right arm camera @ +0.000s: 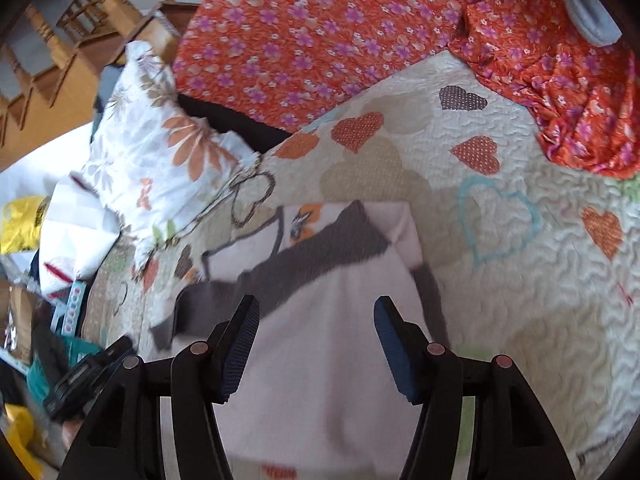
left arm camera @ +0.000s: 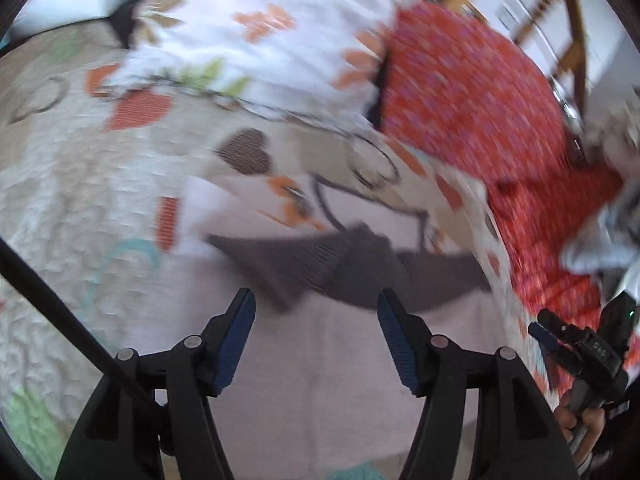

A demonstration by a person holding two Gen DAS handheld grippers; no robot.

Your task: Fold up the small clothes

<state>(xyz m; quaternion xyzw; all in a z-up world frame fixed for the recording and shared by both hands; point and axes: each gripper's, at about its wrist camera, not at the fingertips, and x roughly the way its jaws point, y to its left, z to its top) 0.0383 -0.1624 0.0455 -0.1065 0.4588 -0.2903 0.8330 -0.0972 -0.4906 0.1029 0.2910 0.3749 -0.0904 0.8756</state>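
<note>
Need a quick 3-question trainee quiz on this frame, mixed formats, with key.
1. True or false: the left tongs are clamped on the pink garment.
2. Multiple choice: what lies at the far end of the quilt, past the pink garment? A) an orange flowered cloth B) a blue towel C) a black jacket
3. Fill in: the band across the garment's far edge is ____ in colour.

Key: 1 false, both the left tongs and the right tongs stand open over the garment; 2 A; 3 grey.
</note>
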